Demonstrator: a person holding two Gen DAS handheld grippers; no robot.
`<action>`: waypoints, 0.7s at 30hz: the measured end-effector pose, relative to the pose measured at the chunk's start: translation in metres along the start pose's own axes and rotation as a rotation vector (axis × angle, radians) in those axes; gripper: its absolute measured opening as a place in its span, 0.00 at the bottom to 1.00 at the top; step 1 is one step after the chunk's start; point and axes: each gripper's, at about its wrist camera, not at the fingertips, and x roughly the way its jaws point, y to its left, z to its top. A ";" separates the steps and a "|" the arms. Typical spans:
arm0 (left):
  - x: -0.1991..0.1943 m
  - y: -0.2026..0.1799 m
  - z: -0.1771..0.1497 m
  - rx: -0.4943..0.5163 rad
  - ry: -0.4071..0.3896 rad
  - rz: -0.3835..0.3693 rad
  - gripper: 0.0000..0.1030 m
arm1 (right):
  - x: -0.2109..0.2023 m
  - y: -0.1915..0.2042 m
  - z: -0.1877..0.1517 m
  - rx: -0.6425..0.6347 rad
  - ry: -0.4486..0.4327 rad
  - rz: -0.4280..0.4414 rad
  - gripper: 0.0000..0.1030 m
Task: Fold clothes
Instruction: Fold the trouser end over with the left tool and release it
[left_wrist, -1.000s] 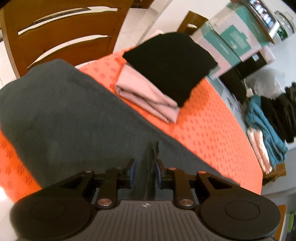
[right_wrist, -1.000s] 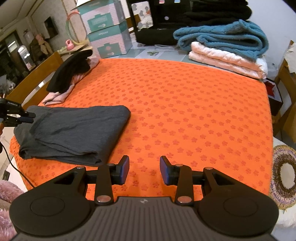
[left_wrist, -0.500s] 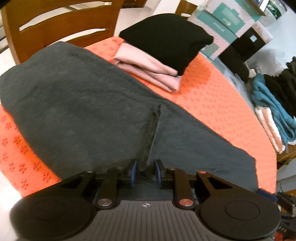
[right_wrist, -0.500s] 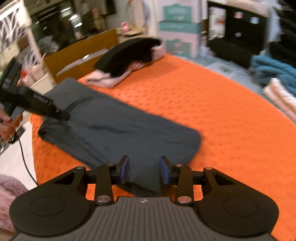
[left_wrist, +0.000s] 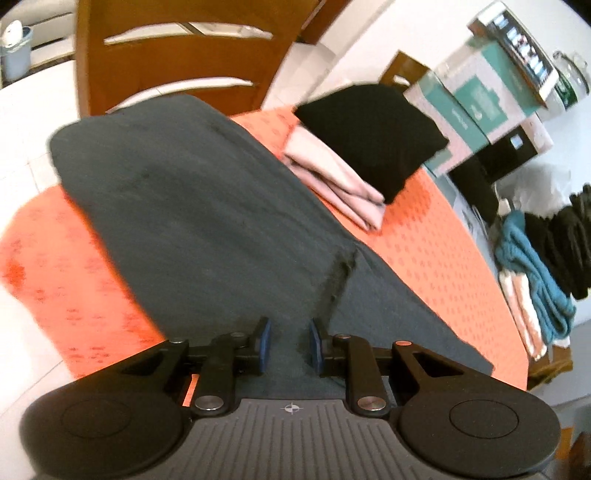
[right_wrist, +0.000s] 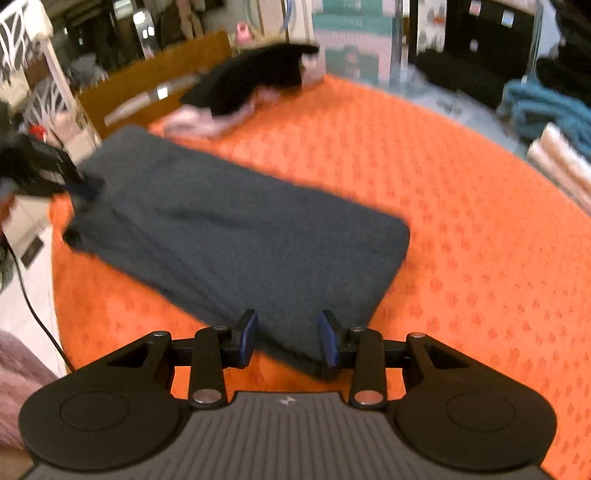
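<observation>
Grey garment (right_wrist: 236, 236) lies half-folded on the orange cloth (right_wrist: 461, 221). Left gripper (left_wrist: 289, 345) pinches one end; right gripper (right_wrist: 288, 341) hovers part-open, empty, over the opposite end. Grip both layers before lifting, so edges align.

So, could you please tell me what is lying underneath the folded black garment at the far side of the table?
A folded pale pink garment lies under the black garment, its layered edge sticking out in front. How far it extends beneath is covered, as is the orange tablecloth below.
</observation>
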 end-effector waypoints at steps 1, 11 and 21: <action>-0.004 0.004 0.000 -0.012 -0.011 0.005 0.24 | 0.000 0.001 -0.001 -0.015 -0.005 -0.006 0.41; -0.040 0.057 0.022 -0.094 -0.112 0.048 0.38 | -0.034 0.007 0.007 0.103 -0.064 -0.025 0.42; -0.030 0.148 0.076 -0.301 -0.164 0.043 0.48 | -0.044 0.057 0.018 0.228 -0.069 -0.132 0.42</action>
